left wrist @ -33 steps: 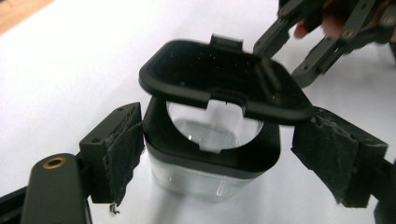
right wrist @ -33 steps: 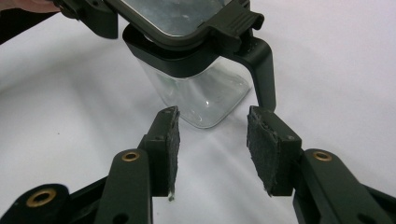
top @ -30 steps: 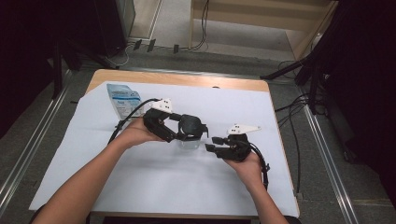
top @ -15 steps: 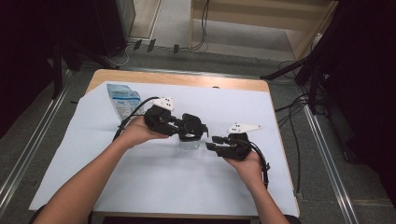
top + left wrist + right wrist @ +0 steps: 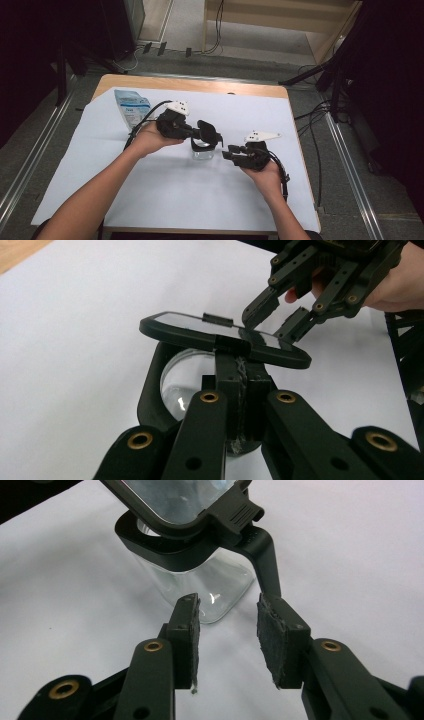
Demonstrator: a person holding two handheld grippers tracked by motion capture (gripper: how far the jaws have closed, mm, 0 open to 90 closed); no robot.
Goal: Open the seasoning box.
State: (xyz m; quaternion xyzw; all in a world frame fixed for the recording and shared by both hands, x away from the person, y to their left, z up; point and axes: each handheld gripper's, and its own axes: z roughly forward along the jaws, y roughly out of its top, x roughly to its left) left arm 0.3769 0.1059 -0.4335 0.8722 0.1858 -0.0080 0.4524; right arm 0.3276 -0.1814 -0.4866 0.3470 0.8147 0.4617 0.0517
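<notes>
- A white sheet (image 5: 165, 190) is covering the wooden table (image 5: 200, 84), with grey floor, cables and dark stands lying around it.
- A small clear glass jar (image 5: 210, 587) with a black collar is standing upright on the sheet, directly below the left gripper's tip and just ahead of the right gripper's jaws.
- Its flip lid (image 5: 225, 337), a flat black frame around a clear pane, is standing hinged open above the jar mouth.
- The left gripper (image 5: 239, 390) is pinching the lid's black hinge arm, its jaws having just been closing and now pressing together on that narrow piece.
- The right gripper (image 5: 226, 625) is hovering with its jaws partly spread and nothing between the rough, grey-felted pads; they have just been narrowing slightly.
- A blue and white pouch (image 5: 131, 107) is lying flat well behind the left gripper, near the table's far corner.
- Risk, as I judge it: the glass is looking smooth and light, so pulling on the hinge arm could be tipping or dragging the jar across the sheet unless the right gripper is steadying its body.
- The grip on the thin hinge arm could also be slipping, letting the lid snap down.
</notes>
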